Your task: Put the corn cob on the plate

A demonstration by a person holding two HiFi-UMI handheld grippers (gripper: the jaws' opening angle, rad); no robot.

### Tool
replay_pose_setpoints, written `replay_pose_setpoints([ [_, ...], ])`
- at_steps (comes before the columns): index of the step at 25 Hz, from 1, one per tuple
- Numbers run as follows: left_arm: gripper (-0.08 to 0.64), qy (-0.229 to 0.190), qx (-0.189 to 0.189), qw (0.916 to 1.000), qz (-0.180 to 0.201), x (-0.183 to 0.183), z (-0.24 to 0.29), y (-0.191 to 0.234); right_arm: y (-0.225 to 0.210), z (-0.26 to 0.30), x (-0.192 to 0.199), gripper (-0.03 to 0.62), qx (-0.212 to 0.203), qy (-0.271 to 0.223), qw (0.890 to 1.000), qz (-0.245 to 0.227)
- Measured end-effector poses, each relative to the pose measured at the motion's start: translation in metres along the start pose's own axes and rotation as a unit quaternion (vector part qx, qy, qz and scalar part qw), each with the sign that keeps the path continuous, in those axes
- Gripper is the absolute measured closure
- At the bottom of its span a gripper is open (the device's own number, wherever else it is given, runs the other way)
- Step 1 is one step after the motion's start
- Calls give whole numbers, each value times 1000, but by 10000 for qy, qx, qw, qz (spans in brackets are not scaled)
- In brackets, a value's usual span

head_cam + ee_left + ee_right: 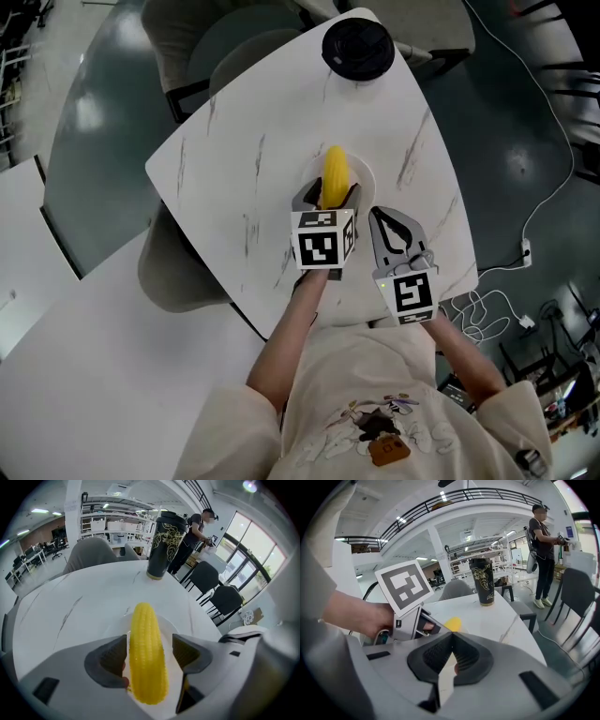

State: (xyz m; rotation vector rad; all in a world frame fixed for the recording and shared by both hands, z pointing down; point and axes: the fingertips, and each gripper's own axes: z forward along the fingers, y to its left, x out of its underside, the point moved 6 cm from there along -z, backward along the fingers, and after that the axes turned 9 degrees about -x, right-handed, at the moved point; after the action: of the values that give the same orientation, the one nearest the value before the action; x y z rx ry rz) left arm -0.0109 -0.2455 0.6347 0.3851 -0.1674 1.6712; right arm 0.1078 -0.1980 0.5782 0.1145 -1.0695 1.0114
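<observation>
The yellow corn cob [335, 175] lies lengthwise on a white plate [367, 180] near the front of the white marble table [244, 159]. My left gripper [326, 195] straddles the cob's near end, pointing steeply down. In the left gripper view the cob [146, 658] rests on the plate [117, 620] between the two pads of the left gripper [149, 641], with a visible gap on the right side, so the jaws stand open. My right gripper [377, 214] hovers just right of the plate, its fingertips touching, shut on nothing [451, 634]. From there I see the cob's tip [452, 623].
A tall black tumbler [357, 47] stands at the table's far corner, also in the left gripper view [161, 545]. Chairs surround the table, and a white cable [539, 216] trails on the floor at right. A person [541, 550] stands in the background.
</observation>
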Motion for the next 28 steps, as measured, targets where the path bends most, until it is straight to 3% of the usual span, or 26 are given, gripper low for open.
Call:
replay_pose_setpoints([
  [19, 275, -756, 435, 9960, -187, 3, -70, 1, 29, -26, -22, 588, 308, -315, 9989, -139],
  [23, 337, -1013, 454, 9936, -186, 8, -92, 5, 42, -30, -28, 588, 373, -433, 9982, -184],
  [25, 425, -1072, 522, 9926, -240, 14, -101, 8, 50, -31, -28, 588, 403, -455, 9979, -212],
  [28, 457, -1114, 539, 9921, -222, 28, -116, 12, 67, -36, -27, 588, 402, -500, 9976, -257],
])
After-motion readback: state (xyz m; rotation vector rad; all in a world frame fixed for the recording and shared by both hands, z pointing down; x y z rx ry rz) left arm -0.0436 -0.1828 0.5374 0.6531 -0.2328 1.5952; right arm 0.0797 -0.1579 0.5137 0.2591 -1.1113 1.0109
